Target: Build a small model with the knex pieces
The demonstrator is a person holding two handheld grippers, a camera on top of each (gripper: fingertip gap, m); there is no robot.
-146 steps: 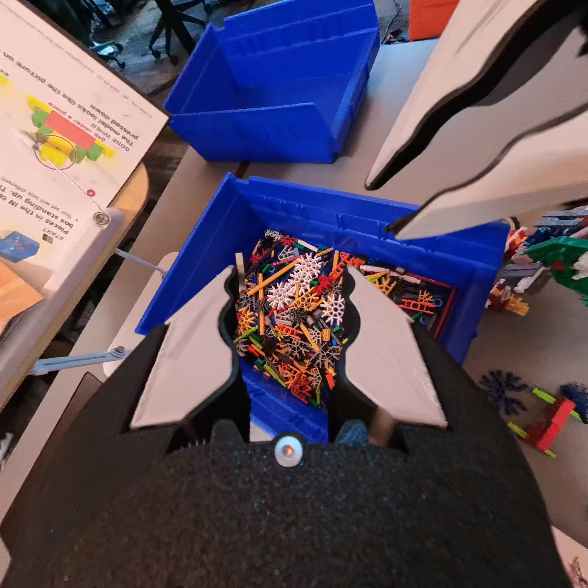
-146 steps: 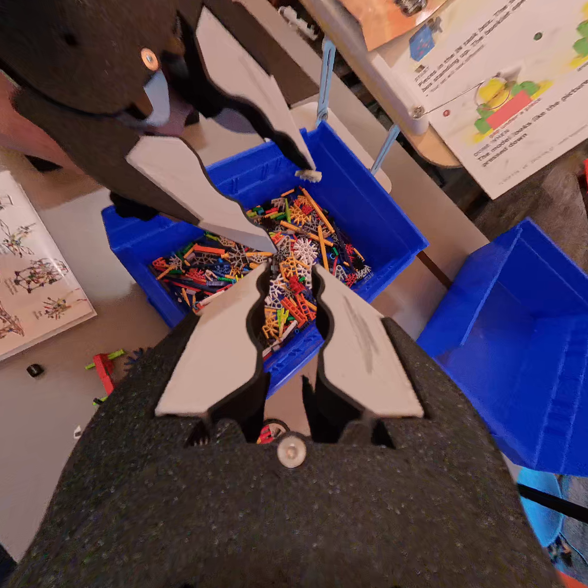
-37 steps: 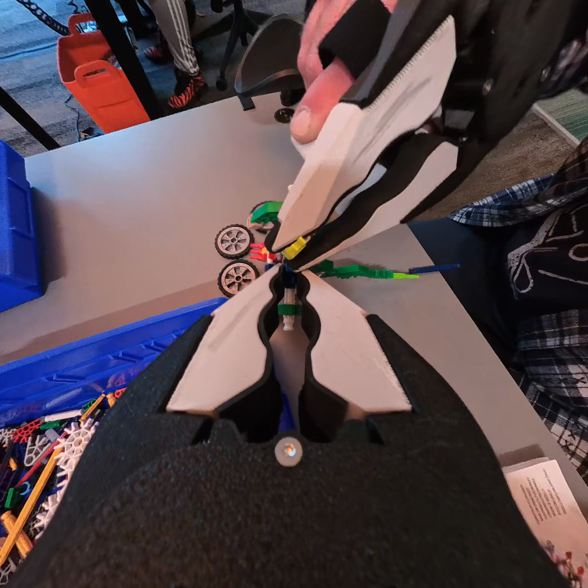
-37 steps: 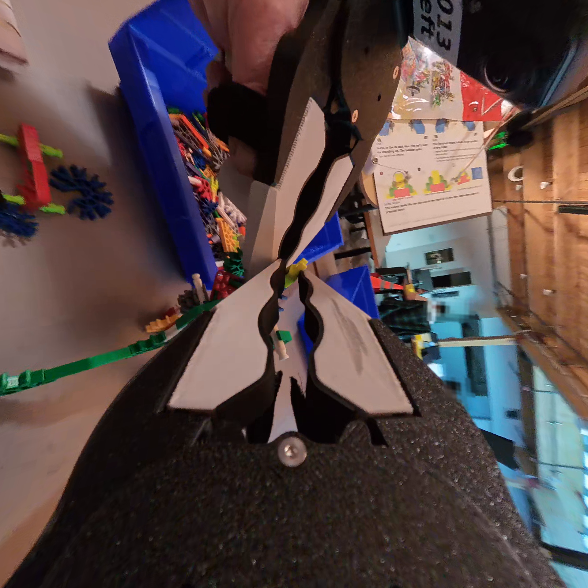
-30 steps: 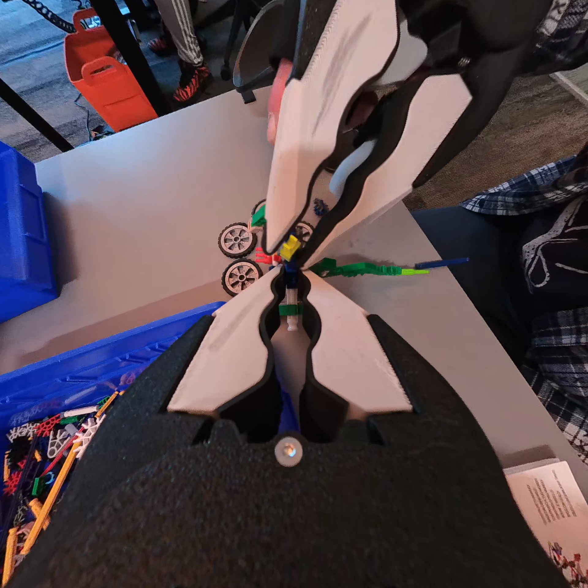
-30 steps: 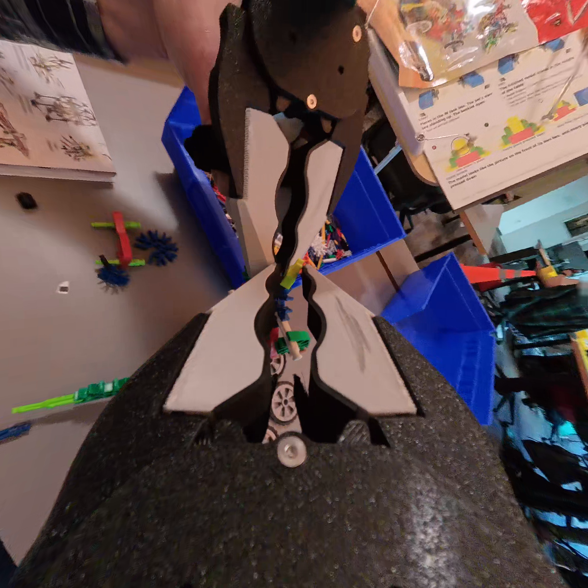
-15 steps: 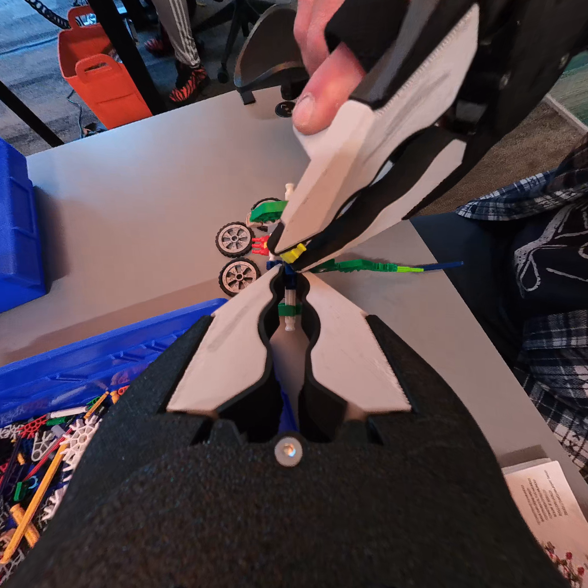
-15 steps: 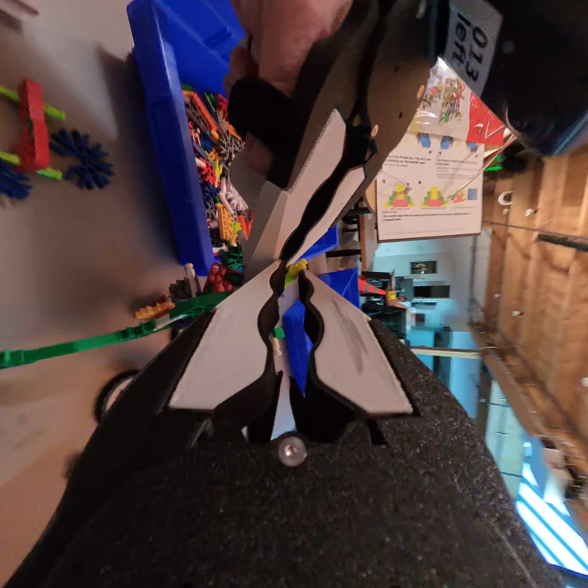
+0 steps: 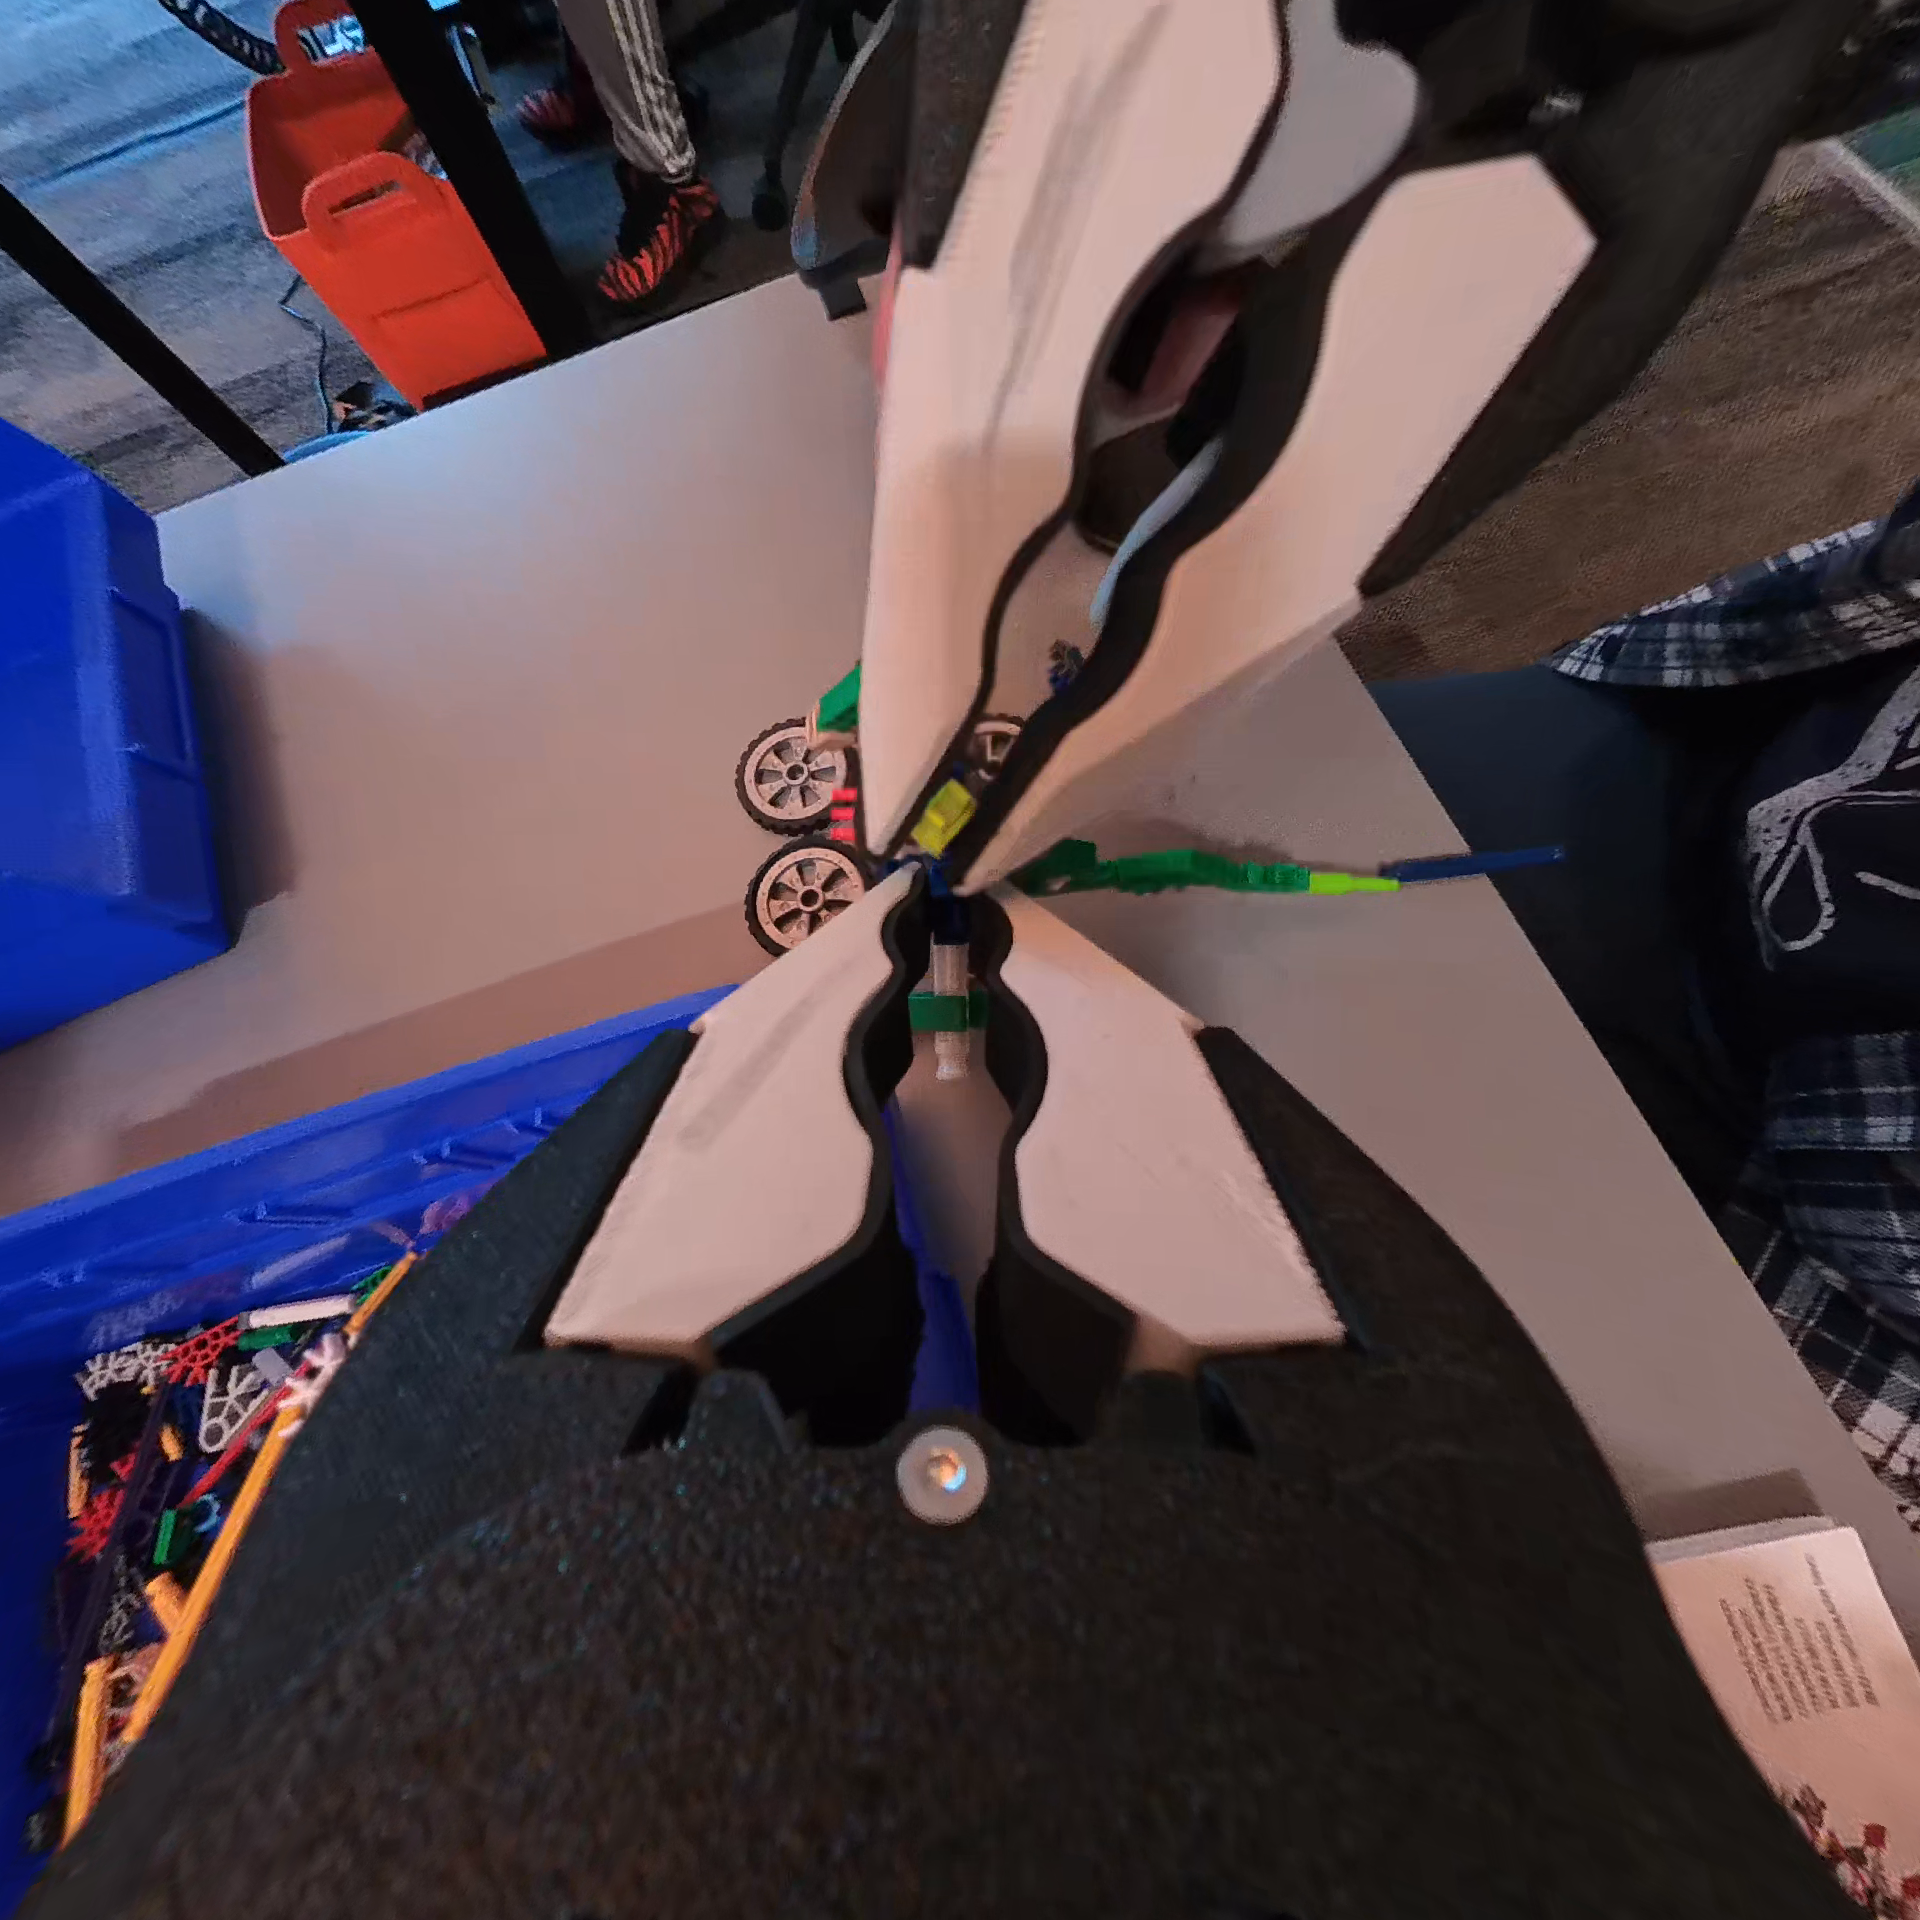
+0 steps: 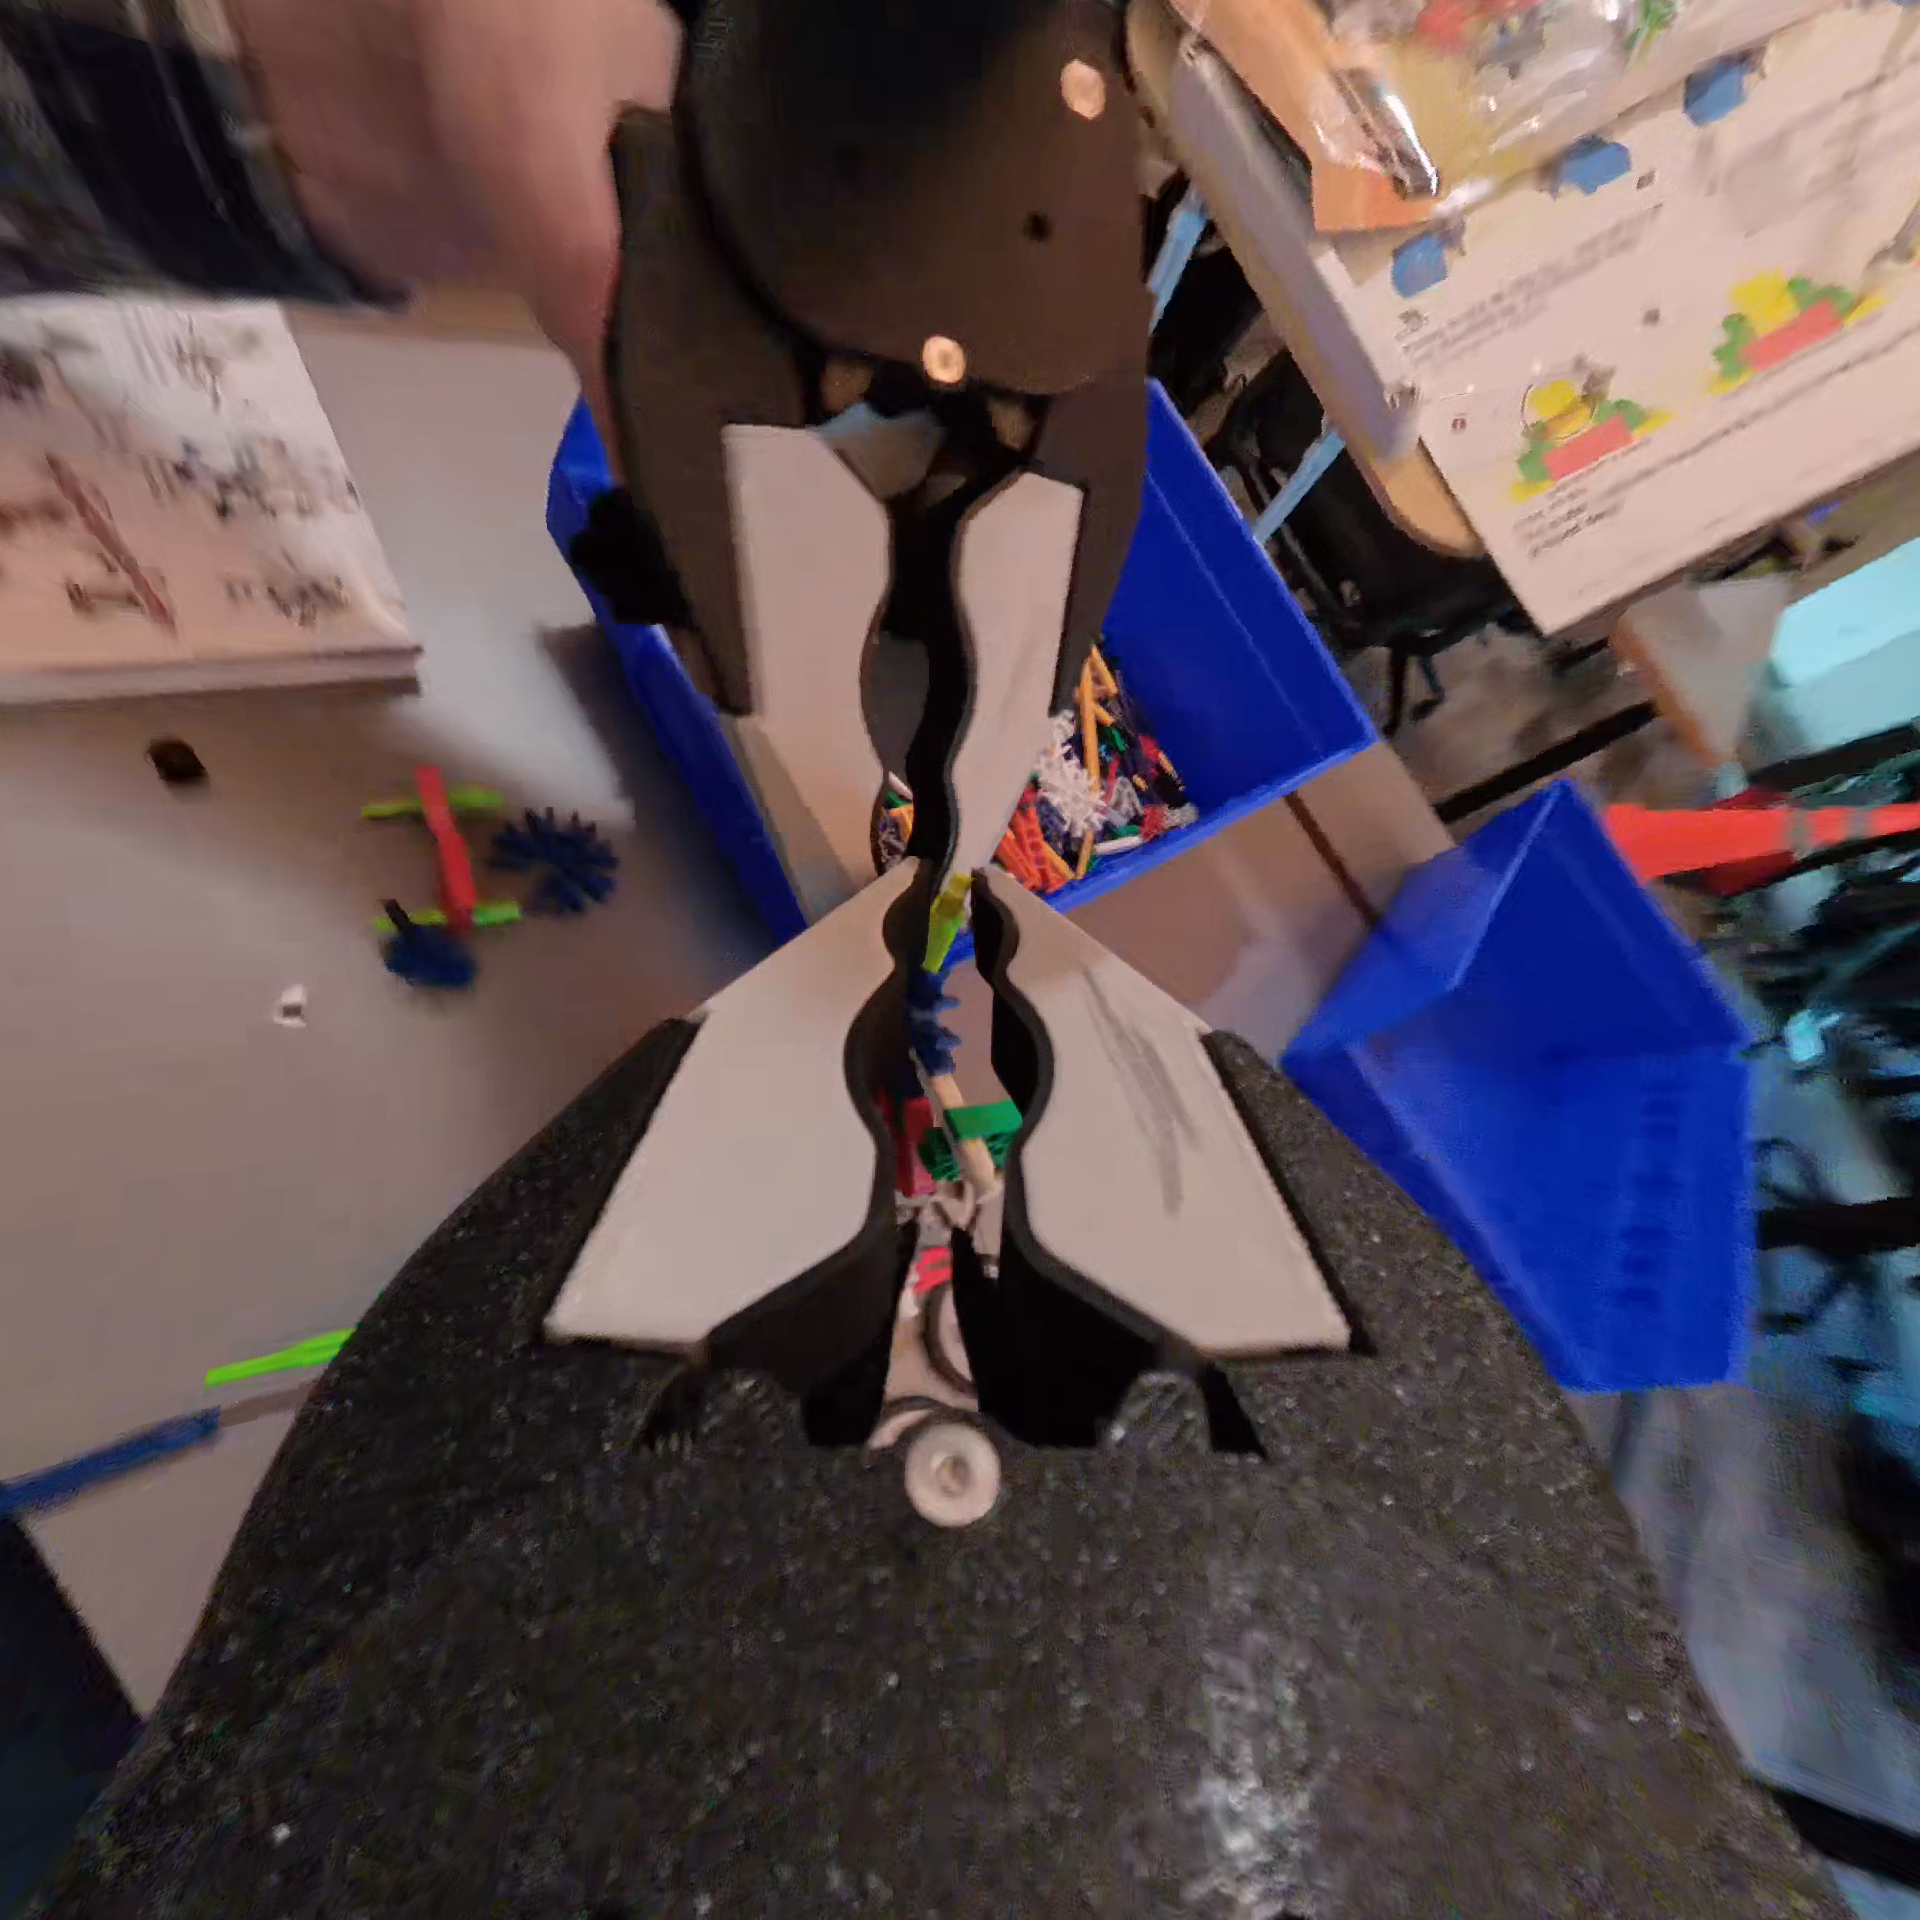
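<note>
My left gripper (image 9: 940, 891) and right gripper (image 9: 928, 854) meet tip to tip above the grey table (image 9: 520, 675). The left is shut on a small dark blue connector (image 9: 943, 916), from which a white rod (image 9: 948, 971) with a green clip (image 9: 940, 1008) hangs. The right comes in from above and is shut on a short yellow rod (image 9: 943, 826) that joins the connector. In the right wrist view my right gripper (image 10: 948, 885) grips the yellow rod (image 10: 948, 920). The blue connector (image 10: 932, 1013) and green clip (image 10: 982, 1122) show below it, and the left gripper (image 10: 940, 860) points down from above.
A blue bin (image 9: 260, 1195) of mixed building pieces stands beside an empty blue bin (image 10: 1558, 1091). A wheeled model (image 9: 795, 774) and a green rod chain (image 9: 1174, 871) lie under the grippers. A red-and-blue build (image 10: 447, 852), a booklet (image 10: 177, 499) and a plaid sleeve (image 9: 1818, 644) are nearby. Left and right tips are no more than a few centimetres apart.
4.9 s ago both grippers hung open over the full bin. Over the last second they stay shut and tip to tip while the right one twists back and forth about the yellow rod.
</note>
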